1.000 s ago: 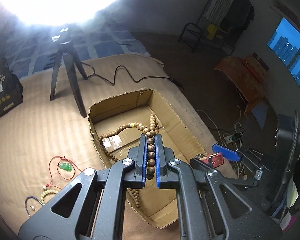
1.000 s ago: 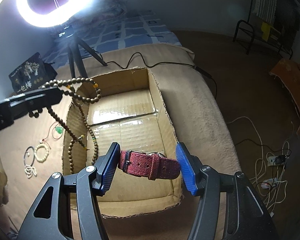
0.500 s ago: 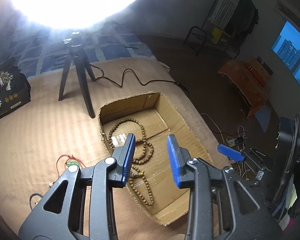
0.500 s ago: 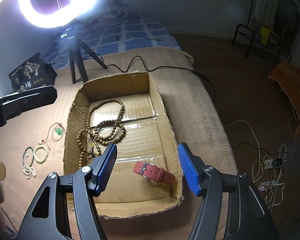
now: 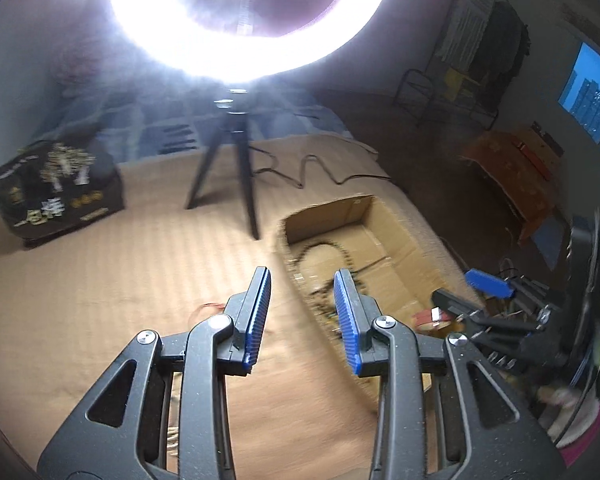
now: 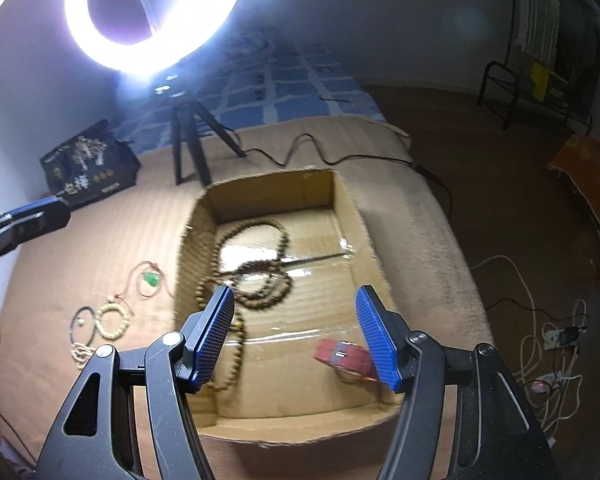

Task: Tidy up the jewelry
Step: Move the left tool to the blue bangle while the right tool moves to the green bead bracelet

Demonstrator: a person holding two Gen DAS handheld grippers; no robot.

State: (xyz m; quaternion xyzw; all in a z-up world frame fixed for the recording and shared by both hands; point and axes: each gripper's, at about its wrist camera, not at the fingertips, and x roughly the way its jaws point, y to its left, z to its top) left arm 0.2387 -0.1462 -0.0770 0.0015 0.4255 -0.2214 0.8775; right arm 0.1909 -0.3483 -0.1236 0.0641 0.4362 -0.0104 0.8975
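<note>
Although both claws hang empty with their jaws spread, the sorting looks only partly done. Going left to right in the right wrist view: the left claw point(image 6: 24, 222) pokes in at the left edge; lower left on the tan bed cover point(image 6: 100, 232) lie a dark cord bracelet point(image 6: 78, 324), a pale bead bracelet point(image 6: 114, 320) and, just above them, a green pendant on a red cord point(image 6: 150, 278), all outside the cardboard box point(image 6: 352, 216). Inside the box, the long brown bead necklace point(image 6: 256, 268) sprawls across the left half and the red watch strap point(image 6: 346, 356) rests at lower right, near the right claw point(image 6: 296, 336), which hovers over the box. From the left wrist view, the left claw point(image 5: 302, 312) sits above the cover at centre frame, beside the box's left wall, with the red cord just left of it. My worry is the next pickup: the loose pieces lie close together, so a wide bite could snag two cords at once, or pinch the soft cover along with a thin cord. Motion blur suggests speed, which would worsen aim.
</note>
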